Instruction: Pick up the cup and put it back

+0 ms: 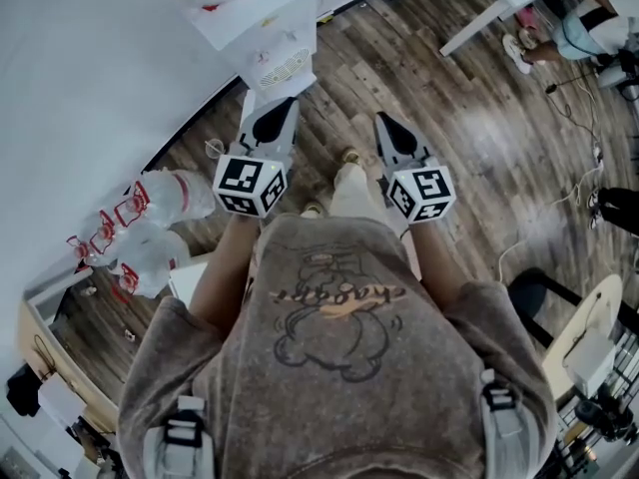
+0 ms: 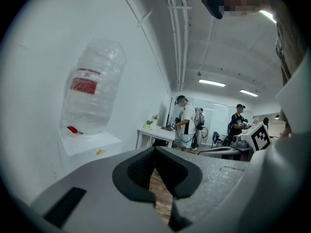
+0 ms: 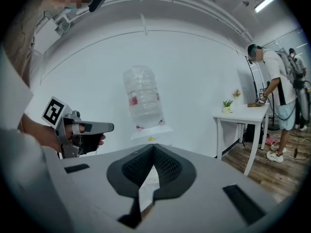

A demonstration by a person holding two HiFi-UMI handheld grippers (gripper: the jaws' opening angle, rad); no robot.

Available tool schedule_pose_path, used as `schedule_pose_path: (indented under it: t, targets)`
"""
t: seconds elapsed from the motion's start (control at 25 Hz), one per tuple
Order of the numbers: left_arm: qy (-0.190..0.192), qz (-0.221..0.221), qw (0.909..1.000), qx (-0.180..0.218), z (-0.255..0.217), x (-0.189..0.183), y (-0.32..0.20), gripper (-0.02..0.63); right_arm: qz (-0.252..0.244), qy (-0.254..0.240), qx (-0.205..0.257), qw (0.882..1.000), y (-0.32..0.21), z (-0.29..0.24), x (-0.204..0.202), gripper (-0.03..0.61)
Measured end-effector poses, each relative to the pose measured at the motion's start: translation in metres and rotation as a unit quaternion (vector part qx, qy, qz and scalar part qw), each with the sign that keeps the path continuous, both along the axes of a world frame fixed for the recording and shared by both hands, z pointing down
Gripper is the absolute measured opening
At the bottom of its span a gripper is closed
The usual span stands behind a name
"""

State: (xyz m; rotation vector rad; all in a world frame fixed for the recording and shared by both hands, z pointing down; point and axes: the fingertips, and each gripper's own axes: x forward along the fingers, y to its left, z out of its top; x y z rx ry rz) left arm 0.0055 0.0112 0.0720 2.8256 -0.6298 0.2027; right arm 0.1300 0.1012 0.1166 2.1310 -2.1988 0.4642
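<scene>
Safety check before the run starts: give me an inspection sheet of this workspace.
Surface: wooden floor; no worktop in front of the person.
Job's things: no cup seen. A water dispenser with a large bottle on top stands against the white wall.
Clutter: clear water bottles with red labels, at the left by the wall.
Grippers: left gripper shut, empty; right gripper shut, empty; both point toward the dispenser.
Cables: white cable loose on the floor at the right.
Surroundings: white table with a small plant; another person stands at it.
</scene>
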Motion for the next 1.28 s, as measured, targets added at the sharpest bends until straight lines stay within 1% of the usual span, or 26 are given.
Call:
schedule_pose_path:
  t: [0.24,0.44,0.6,1.04,1.28]
  targets:
    - [0.005,-0.004,0.9999,-0.009,0.025,0.022,-0.041,0.002,-0.013,0.002,0.003,1.000,-0.046,0.020,0.025,0.002]
    - [-0.001,-0.001,1.0000,-0.007,0.067,0.034,-0.067,0.002,-0.019,0.000,0.006,1.000,-0.072,0.058,0.041,0.002]
    - [-0.005,0.001,1.0000,-0.007,0.116,0.040,-0.086,0.002,-0.022,0.000,0.005,1.000,-0.089,0.106,0.051,0.003]
    - [-0.001,-0.004,0.9999,-0.009,0.265,0.054,-0.123,0.002,-0.057,0.022,-0.004,0.998,-0.142,0.255,0.057,0.003]
    - [0.003,-0.020,0.9998,0.000,0.342,0.061,-0.142,0.002,-0.076,0.018,-0.010,0.997,-0.162,0.335,0.060,0.003]
